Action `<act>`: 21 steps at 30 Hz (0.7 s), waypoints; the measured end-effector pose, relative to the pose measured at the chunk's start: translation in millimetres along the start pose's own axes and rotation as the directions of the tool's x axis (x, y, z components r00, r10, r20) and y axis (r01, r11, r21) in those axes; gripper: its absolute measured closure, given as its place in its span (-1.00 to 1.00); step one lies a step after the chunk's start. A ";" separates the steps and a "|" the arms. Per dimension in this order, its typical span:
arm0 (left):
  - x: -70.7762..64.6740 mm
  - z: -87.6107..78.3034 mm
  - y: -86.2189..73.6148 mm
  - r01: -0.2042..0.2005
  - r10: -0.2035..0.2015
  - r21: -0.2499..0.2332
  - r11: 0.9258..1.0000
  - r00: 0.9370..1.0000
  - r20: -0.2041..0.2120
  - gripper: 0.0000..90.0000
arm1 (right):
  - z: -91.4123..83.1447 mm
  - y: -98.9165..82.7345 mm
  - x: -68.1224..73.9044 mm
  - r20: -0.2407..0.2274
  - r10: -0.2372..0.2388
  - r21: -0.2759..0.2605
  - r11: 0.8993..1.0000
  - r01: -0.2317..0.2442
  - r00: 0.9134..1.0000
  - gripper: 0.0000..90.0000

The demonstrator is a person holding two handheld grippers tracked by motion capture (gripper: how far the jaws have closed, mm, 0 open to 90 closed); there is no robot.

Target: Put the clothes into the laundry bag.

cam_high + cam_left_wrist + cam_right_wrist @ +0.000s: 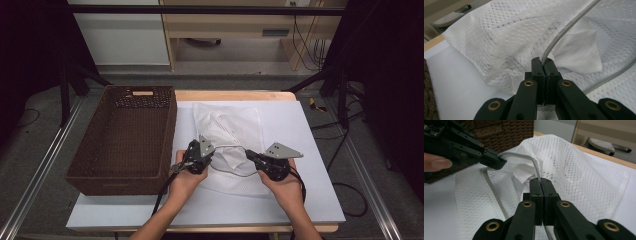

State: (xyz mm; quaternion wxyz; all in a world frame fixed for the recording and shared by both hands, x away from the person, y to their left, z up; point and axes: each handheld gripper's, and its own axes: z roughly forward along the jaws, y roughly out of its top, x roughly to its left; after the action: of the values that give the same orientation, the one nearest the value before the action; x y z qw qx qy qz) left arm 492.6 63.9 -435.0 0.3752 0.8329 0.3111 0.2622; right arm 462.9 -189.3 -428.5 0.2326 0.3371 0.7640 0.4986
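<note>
A white mesh bag (231, 127) lies on the white table top, its mouth edged with a grey trim (564, 30). A white cloth (576, 55) sits inside the mouth. My left gripper (543, 61) is shut on the grey trim at the left side of the mouth, seen from above at the left gripper (213, 149). My right gripper (539, 180) is shut on the same trim (521, 155) at the right side, where the right gripper (248, 153) shows from above. Between the two, the trim is lifted and the mouth held apart. The left gripper (499, 161) also appears in the right gripper view, beside the cloth (524, 173).
A deep brown wicker basket (169, 135) stands left of the bag, close to my left hand, and the basket (506, 132) fills the far background of the right gripper view. Bare white table top (300, 190) lies right of and in front of the bag.
</note>
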 end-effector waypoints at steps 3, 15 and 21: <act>2.1 -6.4 -0.4 -0.018 0.018 0.017 1.000 1.000 0.000 0.98 | 0.4 -1.1 -1.2 -0.002 0.001 0.013 1.000 0.000 1.000 0.98; 4.4 -26.5 -2.3 -0.029 0.028 0.037 0.999 0.999 0.027 0.98 | 11.2 0.4 -0.7 -0.046 -0.078 0.102 0.991 0.083 0.996 0.98; -3.2 -35.9 1.5 -0.036 0.036 0.020 0.999 0.999 0.033 0.98 | 3.6 7.6 -3.4 -0.050 -0.113 0.115 0.986 0.118 0.992 0.98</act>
State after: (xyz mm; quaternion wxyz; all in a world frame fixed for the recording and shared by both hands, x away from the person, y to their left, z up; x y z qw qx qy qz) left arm 466.9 77.4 -413.7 0.3667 0.8464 0.2926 0.2520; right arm 469.8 -187.5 -422.9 0.2242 0.2945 0.8150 0.4457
